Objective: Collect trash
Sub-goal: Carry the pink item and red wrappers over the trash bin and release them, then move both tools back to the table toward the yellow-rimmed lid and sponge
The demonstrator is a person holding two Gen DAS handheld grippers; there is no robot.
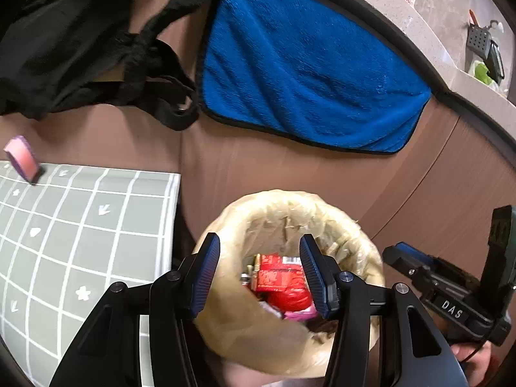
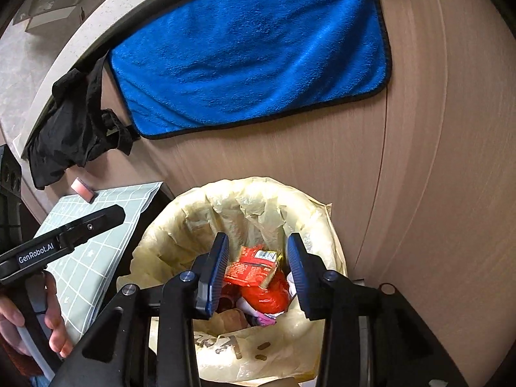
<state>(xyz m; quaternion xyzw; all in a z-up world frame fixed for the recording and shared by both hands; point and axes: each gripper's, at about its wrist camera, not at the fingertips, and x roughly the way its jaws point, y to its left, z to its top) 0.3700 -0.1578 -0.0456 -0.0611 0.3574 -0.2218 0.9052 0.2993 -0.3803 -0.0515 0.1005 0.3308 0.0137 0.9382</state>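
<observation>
A trash bin lined with a pale yellow bag [image 1: 225, 319] [image 2: 180, 225] stands on the floor against a brown cabinet front. Red snack wrappers [image 1: 279, 275] [image 2: 258, 264] and a pink wrapper [image 1: 298, 315] lie inside it. My left gripper [image 1: 259, 245] hangs over the bin mouth, open, with nothing pressed between its blue pads. My right gripper [image 2: 258, 242] is open over the same bin; a red wrapper shows between its fingers, loose from both pads. Each gripper also appears from the side in the other view: the right gripper [image 1: 409, 258], and the left gripper [image 2: 96, 217] held by a hand [image 2: 54, 332].
A blue towel [image 1: 300, 71] [image 2: 251, 51] and a black cloth [image 1: 64, 42] [image 2: 71, 129] hang over the cabinet front. A grey grid-patterned mat [image 1: 80, 235] [image 2: 93, 258] lies left of the bin, with a small pink block [image 1: 22, 158] [image 2: 82, 188] at its far edge. A countertop [image 1: 419, 29] runs above.
</observation>
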